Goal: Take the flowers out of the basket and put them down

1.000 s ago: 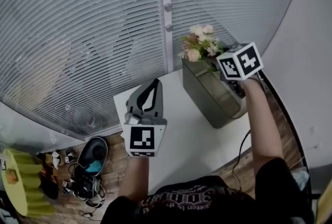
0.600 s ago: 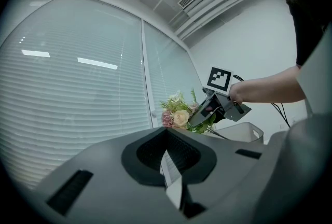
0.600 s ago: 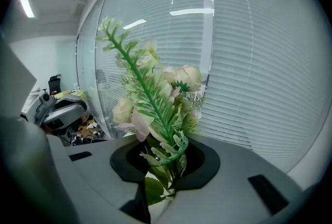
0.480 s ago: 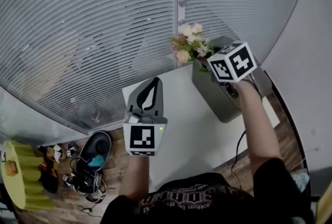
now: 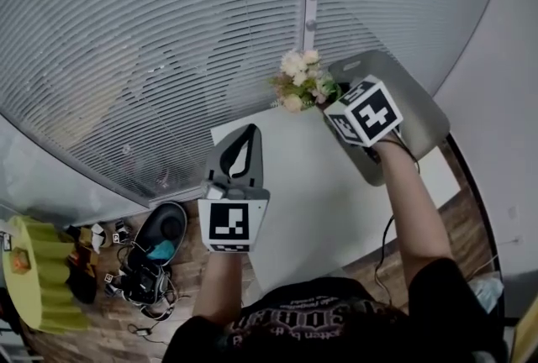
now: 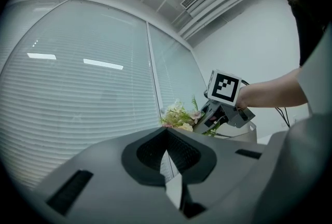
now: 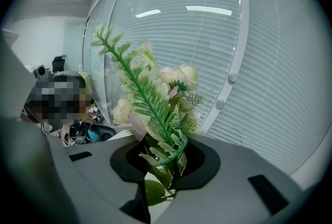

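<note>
The right tongs (image 7: pixel 155 189) grip the flowers (image 7: pixel 174 83) by their stems, window blinds (image 7: pixel 270 52) behind.

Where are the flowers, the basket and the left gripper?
flowers (image 5: pixel 296 82), head view, on the pale blooms.
basket (image 5: pixel 417 110), head view, on its grey wall.
left gripper (image 5: pixel 250 133), head view, at the tips of its closed jaws.

No wording can be read anywhere in the scene. Pale print on the person's dark shirt (image 5: pixel 294 321), at six o'clock, is too blurred.
</note>
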`<state>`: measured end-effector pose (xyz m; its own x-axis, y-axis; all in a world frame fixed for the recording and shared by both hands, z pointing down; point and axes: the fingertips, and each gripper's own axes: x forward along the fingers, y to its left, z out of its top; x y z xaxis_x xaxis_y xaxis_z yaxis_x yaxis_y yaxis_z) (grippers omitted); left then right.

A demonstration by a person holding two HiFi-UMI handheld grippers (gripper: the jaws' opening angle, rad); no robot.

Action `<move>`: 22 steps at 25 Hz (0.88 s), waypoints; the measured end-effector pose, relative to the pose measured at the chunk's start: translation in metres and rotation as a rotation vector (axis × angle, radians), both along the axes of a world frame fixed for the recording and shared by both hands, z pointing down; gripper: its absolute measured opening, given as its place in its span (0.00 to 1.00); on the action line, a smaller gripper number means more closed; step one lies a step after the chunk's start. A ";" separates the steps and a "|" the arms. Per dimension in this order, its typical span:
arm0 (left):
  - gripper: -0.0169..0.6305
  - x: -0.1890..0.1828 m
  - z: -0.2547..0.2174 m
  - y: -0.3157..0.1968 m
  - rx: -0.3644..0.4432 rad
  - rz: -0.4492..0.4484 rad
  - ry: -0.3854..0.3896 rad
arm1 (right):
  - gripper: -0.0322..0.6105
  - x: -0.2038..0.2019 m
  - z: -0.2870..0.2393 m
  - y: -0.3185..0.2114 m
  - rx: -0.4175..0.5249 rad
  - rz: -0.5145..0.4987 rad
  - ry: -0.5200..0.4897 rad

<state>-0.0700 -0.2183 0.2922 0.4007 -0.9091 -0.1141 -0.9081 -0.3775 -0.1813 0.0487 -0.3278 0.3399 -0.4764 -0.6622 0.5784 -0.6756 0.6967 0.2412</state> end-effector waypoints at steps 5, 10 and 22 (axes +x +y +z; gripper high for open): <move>0.02 -0.013 0.004 0.015 0.004 -0.002 0.009 | 0.21 -0.015 0.005 0.014 0.022 -0.007 0.065; 0.02 -0.026 0.001 0.034 0.021 0.000 0.010 | 0.21 -0.027 0.004 0.033 0.025 -0.003 0.082; 0.02 -0.041 0.011 0.059 0.015 0.008 0.003 | 0.21 -0.044 0.060 0.064 -0.088 0.008 0.026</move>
